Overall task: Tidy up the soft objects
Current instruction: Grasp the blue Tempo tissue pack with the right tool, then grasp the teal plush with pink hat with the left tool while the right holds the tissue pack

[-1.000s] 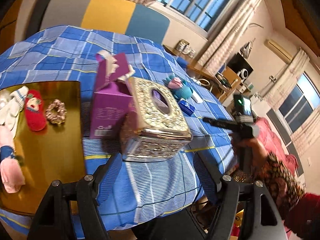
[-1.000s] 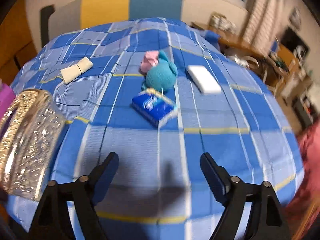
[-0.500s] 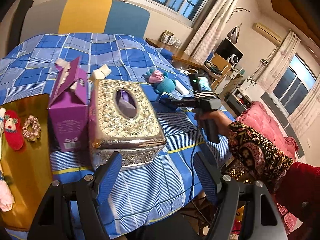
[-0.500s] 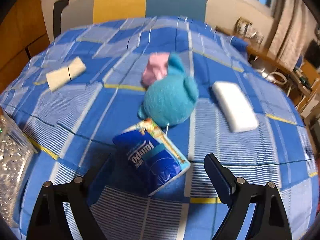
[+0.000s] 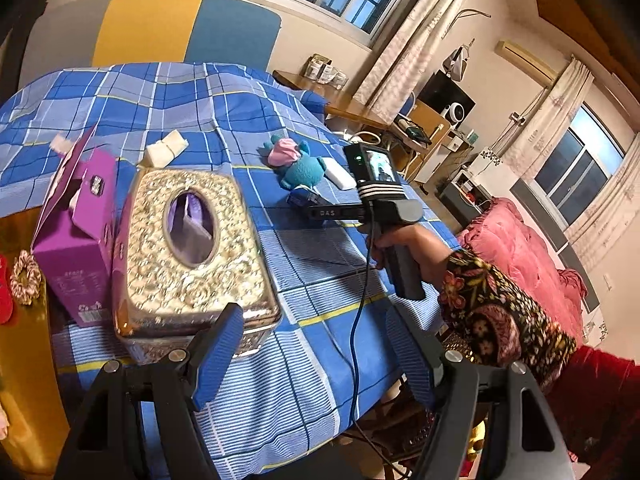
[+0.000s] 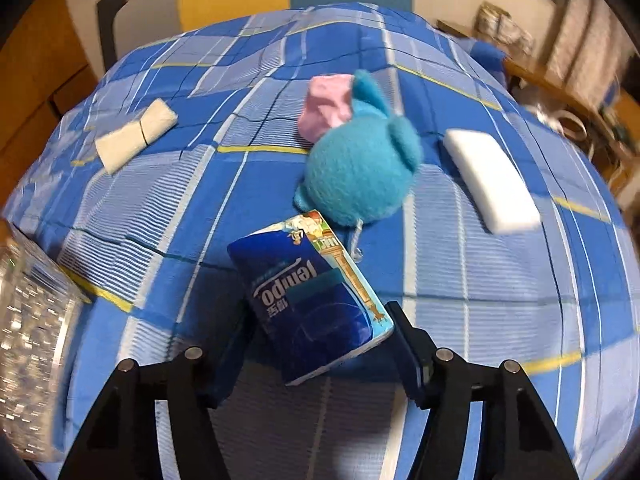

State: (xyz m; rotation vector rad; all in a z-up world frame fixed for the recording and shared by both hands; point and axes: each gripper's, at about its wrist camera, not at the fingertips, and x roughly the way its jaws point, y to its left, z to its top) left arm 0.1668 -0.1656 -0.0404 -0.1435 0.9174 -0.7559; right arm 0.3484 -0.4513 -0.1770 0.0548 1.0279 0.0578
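Note:
A blue tissue pack [image 6: 312,300] lies slantwise on the checked tablecloth [image 6: 500,280], just in front of a teal plush toy [image 6: 360,172] with a pink piece [image 6: 326,100] behind it. My right gripper [image 6: 320,336] points down at the pack and its jaws are closing, one finger on each side of the pack's near end. In the left wrist view a hand holds that gripper [image 5: 306,206] over the pack [image 5: 302,199]. My left gripper [image 5: 312,320] hangs open and empty above the table's near edge, close to an ornate silver tissue box [image 5: 192,248].
A purple carton [image 5: 76,240] stands left of the silver box. On the cloth lie a rolled white cloth [image 6: 134,136] and a flat white pack [image 6: 492,180]. A scrunchie [image 5: 26,282] rests on bare wood at the left. A pink bed [image 5: 520,248] is at the right.
My right gripper has come forward and down over the blue pack and its fingers have narrowed around it. The left gripper has swung right, so the silver box now sits further left.

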